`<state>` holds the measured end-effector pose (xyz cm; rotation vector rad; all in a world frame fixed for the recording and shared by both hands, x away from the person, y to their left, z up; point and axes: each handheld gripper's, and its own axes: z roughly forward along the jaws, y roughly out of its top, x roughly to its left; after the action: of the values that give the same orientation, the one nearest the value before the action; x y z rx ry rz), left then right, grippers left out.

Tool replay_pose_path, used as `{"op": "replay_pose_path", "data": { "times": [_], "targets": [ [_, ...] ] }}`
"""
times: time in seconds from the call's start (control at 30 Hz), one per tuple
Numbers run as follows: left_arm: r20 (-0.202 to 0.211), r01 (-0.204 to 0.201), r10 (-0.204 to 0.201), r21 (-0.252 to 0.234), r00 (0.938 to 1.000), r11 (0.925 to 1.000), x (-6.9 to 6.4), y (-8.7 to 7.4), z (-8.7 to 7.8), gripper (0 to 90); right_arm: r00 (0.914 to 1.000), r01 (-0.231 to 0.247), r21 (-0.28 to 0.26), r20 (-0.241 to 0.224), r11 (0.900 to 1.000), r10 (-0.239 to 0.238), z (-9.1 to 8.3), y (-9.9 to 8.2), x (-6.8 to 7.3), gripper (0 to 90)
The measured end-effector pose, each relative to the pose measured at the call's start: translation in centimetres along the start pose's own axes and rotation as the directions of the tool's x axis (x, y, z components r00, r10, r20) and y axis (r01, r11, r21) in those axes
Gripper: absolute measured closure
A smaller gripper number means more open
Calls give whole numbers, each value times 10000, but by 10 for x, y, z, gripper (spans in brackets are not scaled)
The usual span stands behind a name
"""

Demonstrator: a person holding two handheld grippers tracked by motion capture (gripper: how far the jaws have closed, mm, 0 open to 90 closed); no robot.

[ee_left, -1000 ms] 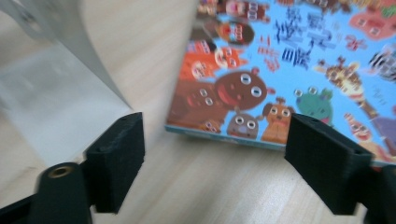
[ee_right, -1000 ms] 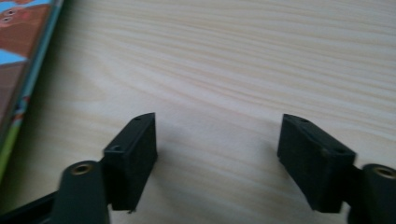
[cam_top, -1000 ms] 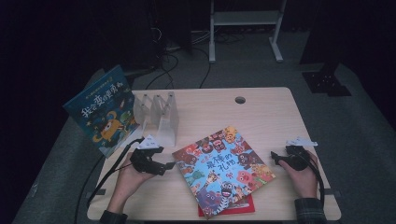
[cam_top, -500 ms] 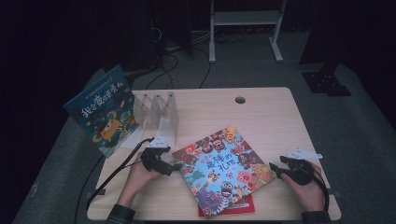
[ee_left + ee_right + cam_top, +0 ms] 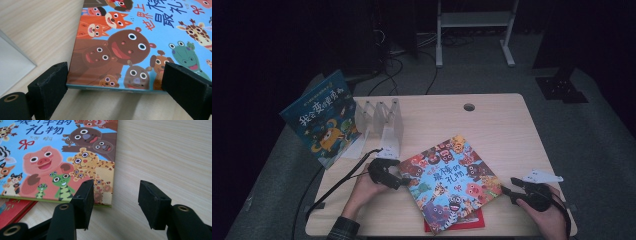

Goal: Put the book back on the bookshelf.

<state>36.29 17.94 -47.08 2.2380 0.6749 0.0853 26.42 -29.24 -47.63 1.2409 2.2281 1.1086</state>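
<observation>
A picture book with cartoon animals [image 5: 454, 182] lies askew on the table, on top of a red book [image 5: 462, 222]. My left gripper [image 5: 406, 182] sits at its left edge. In the left gripper view the gripper [image 5: 116, 72] is open; its jaws have just been opening and now straddle the book's near edge [image 5: 110, 86] without pressing it. My right gripper [image 5: 508, 188] is off the book's right corner. In the right gripper view that gripper [image 5: 117, 188] is open; its jaws have just been closing, with the book's corner [image 5: 105, 195] beside one jaw and bare table in the gap.
A clear slotted book rack [image 5: 382, 120] stands at the back left, with a blue picture book [image 5: 319, 120] leaning on it past the table's left edge. A cable hole [image 5: 469, 107] sits near the far edge. The table [image 5: 512, 140] is light wood.
The left gripper slid right up to the book's left edge and its jaws spread. The right gripper drew back toward the table's near edge and its jaws narrowed.
</observation>
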Motion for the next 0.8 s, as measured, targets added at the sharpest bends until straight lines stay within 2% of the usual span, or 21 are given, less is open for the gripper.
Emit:
{"op": "replay_pose_path", "data": {
  "times": [0.1, 0.2, 0.37, 0.57, 0.8],
  "targets": [
    [54, -1, 0, 106, 10000, 9999, -6, -1, -3, 71, 10000, 77, -8, -53, 10000, -77, 4, 3, 0, 464],
    [101, -23, 21, 157, 9999, 9999, -11, -3, -4, 71, 9996, 221, 50, 181, 9997, -222, 3, 4, 0, 470],
    [113, -196, 192, 355, 9998, 9992, -20, -6, -5, 74, 9983, 190, 363, 549, 9992, -210, -2, -1, -5, 481],
    [478, -180, 158, 450, 9987, 9988, -30, -9, -3, 73, 9992, 154, 336, 372, 9993, -166, 4, 1, -10, 492],
    [623, -123, 94, 451, 9980, 9989, -38, -13, -5, 72, 9999, 93, 311, 87, 9995, -96, 17, 10, -18, 502]
  ]
}}
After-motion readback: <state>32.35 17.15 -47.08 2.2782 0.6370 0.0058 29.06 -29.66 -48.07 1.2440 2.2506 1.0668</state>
